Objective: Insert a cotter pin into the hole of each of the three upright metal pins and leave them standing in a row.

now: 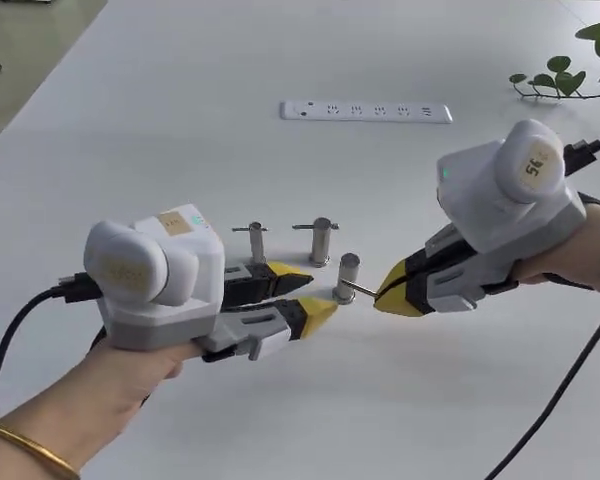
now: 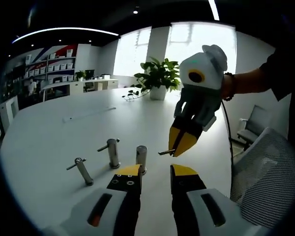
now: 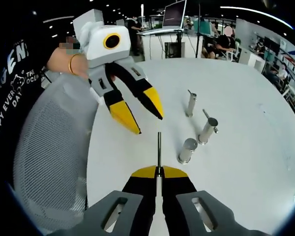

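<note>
- right gripper (image 1: pixel 388 292): jaws clenched on the tail of the cotter pin (image 1: pixel 358 289). Its long axis is near level and points to 9 o'clock in the head view.
- Pin tip is at the side of the bare metal pin (image 1: pixel 347 277), which stands upright. Can't tell if it has entered the hole.
- In the right gripper view the bare pin sits at 2 o'clock off the jaws, so the tip likely needs a nudge that way.
- left gripper (image 1: pixel 305 292): jaws released and empty, just beside the bare pin at its 8 o'clock.
- far-left metal pin (image 1: pixel 256 243) and middle metal pin (image 1: pixel 322 240) stand at 10 to 11 o'clock on the desk (image 1: pixel 180 120), each with a cotter already through.
</note>
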A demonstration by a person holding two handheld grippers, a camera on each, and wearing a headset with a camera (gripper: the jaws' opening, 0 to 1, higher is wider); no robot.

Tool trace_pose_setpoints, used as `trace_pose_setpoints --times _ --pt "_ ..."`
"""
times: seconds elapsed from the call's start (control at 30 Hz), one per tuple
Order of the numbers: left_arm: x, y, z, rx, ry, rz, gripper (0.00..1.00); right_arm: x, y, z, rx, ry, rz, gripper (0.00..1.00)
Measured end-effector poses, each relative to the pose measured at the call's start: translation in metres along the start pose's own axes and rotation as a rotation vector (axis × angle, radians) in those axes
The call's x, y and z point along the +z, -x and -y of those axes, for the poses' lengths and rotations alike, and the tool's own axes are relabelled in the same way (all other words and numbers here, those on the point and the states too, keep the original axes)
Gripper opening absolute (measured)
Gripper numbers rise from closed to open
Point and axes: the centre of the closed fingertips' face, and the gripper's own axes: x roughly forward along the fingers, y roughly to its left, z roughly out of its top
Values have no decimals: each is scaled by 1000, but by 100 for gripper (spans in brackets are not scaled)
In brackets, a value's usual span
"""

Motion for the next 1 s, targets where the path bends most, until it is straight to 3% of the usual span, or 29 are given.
trace_pose_setpoints --times 0.03,0.27,0.5,0.87,1.0 --pt "-1 -2 -4 24 4 -2 21 -4 1 3 -10 17 -27 0" --pt "-9 -15 -12 65 12 -39 21 -16 2 17 -53 22 -81 0" --pt "-10 -27 -21 110 29 -37 21 -24 3 26 -71 54 -120 0" --pt "-15 -50 -22 126 -5 -67 21 -33 3 44 -94 152 -185 0" --pt "-14 -55 -23 133 -8 -70 20 -33 3 49 -99 176 -185 0"
